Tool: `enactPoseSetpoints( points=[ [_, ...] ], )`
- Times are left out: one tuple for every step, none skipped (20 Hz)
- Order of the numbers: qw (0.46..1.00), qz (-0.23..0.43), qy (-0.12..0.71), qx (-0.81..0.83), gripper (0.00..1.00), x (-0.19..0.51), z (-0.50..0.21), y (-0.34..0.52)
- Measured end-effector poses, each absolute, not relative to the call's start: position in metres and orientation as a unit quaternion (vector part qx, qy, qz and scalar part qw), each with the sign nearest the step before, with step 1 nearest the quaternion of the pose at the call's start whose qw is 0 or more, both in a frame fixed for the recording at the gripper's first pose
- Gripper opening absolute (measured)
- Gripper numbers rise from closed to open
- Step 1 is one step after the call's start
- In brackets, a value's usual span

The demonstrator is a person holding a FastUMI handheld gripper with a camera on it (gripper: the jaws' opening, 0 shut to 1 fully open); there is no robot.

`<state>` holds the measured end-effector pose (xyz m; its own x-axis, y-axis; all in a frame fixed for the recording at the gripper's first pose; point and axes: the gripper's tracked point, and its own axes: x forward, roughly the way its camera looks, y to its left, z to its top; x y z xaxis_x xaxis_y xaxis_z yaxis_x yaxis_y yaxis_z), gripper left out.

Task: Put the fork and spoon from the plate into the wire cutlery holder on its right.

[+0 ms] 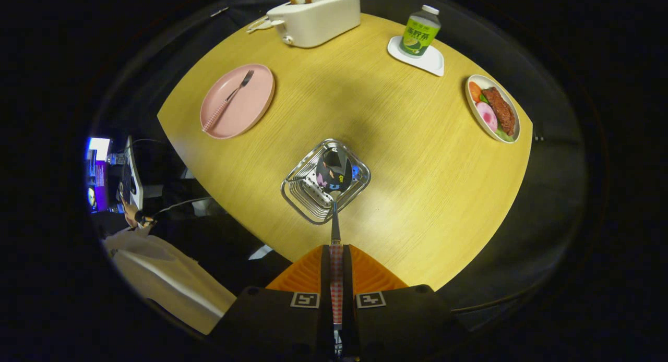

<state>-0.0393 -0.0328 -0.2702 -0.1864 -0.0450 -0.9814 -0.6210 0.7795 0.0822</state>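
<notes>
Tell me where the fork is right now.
In the gripper view, the fork lies on the pink plate, beyond and left of the wire cutlery holder, near the toaster.

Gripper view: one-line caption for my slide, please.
Gripper shut on the spoon, bowl over the wire holder; fork on the pink plate.

The green bottle (419, 31) carries a label with characters too small to read.
</notes>
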Motion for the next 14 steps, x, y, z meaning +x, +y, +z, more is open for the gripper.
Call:
enactPoseSetpoints(
  points=[
    [0.582,0.243,0.740,-0.235,0.11,-0.042,-0.277,-0.033],
    [0.572,0.241,0.747,-0.237,0.11,-0.044,-0.284,-0.032],
    [0.566,0.237,0.754,-0.235,0.11,-0.045,-0.290,-0.030],
    [0.561,0.232,0.761,-0.229,0.11,-0.045,-0.295,-0.027],
    [0.552,0.227,0.771,-0.224,0.11,-0.046,-0.300,-0.025],
    [0.542,0.220,0.781,-0.219,0.11,-0.047,-0.304,-0.023],
    [0.536,0.212,0.789,-0.215,0.11,-0.045,-0.308,-0.023],
    [0.529,0.205,0.796,-0.210,0.10,-0.046,-0.311,-0.022],
    [0.519,0.201,0.805,-0.207,0.11,-0.048,-0.311,-0.022],
    [0.515,0.198,0.808,-0.206,0.11,-0.046,-0.311,-0.020],
    [0.510,0.196,0.812,-0.207,0.11,-0.046,-0.311,-0.020],
    [0.506,0.194,0.814,-0.207,0.11,-0.046,-0.311,-0.020],
    [0.505,0.192,0.815,-0.207,0.12,-0.045,-0.311,-0.020],
    [0.503,0.191,0.817,-0.207,0.12,-0.045,-0.310,-0.020]
  ],
)
